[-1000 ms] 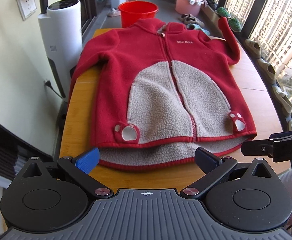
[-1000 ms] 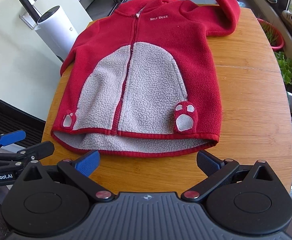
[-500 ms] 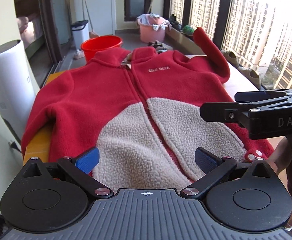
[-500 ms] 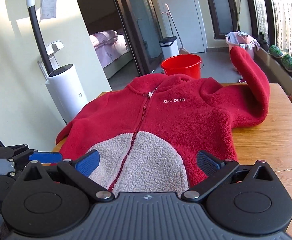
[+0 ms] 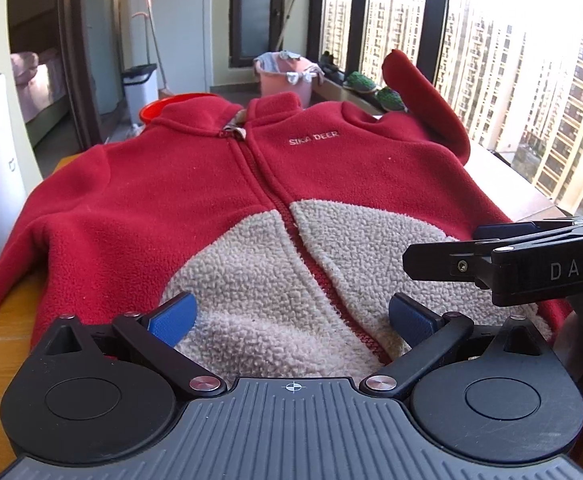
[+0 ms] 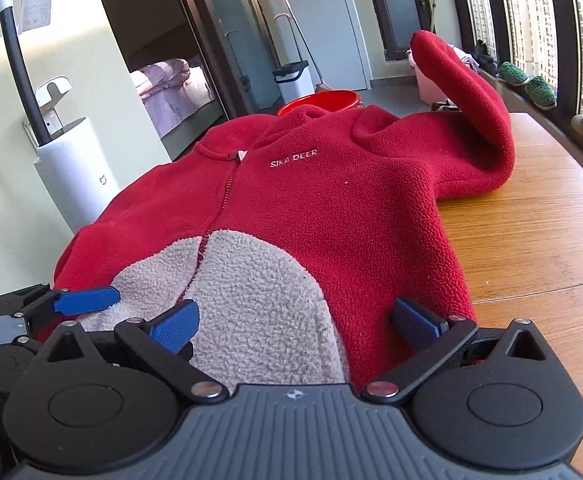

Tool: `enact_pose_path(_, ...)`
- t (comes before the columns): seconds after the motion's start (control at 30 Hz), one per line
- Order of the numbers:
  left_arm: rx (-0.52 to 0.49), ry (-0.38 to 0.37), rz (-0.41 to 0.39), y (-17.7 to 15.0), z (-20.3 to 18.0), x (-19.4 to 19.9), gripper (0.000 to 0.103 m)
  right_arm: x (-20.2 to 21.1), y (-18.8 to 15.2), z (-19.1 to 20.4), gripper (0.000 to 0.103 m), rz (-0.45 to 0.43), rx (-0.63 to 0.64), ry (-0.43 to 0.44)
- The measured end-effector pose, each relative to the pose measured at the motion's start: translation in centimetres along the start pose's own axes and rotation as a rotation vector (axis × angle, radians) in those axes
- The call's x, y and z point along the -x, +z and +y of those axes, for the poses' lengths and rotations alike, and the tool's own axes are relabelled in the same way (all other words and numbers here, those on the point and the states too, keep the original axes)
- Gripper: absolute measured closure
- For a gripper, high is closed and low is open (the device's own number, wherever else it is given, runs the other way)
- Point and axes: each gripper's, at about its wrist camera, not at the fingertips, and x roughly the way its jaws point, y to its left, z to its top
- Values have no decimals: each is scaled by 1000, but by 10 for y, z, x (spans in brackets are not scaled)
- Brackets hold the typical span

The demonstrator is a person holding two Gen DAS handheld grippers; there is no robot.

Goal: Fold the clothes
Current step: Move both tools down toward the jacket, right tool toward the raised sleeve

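Since the earlier frame, both grippers are moving lower and farther in over the hem end of the jacket (image 5: 219,200), so the hem is now dropping out of sight beneath them. The jacket is lying front-up and zipped on the wooden table (image 6: 531,240), collar pointing away from the cameras. One sleeve (image 6: 471,92) is standing up in a curl beside the jacket's far shoulder; the other sleeve (image 5: 15,276) is draping along the jacket's opposite side, toward the table edge.

The left gripper (image 5: 291,316) is hovering over the grey fleece panel of the jacket, jaws spread wide, holding nothing. The right gripper (image 6: 295,324) is positioned over the jacket where the grey panel meets the red fleece, jaws likewise spread wide and empty. Whether any fingertip is touching the fabric cannot be told.

Beyond the jacket's collar, a red bucket (image 6: 323,102) is standing on the floor. A white cylindrical appliance (image 6: 75,168) is standing beside the jacket's draped-sleeve side.
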Motion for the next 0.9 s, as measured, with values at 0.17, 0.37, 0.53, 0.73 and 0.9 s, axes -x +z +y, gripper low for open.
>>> enact_pose_path(0.17,-19,-14,4,-4,-9,-1,0,15,-12,-5,0,-9,-14,-30)
enact_pose_path(0.37,-43,-65,7,-12,-19,0,0,40,-27,-13,0,-23,-59,-34)
enact_pose_path(0.53,-64,-105,5,-17,-28,2,0,59,-41,-20,0,-45,-123,-25)
enact_pose_path(0.73,-79,-134,8,-22,-30,2,0,74,-53,-20,0,-51,-186,-15)
enact_pose_path(0.9,-99,-164,-2,-28,-30,11,0,87,-63,-20,0,-45,-240,7)
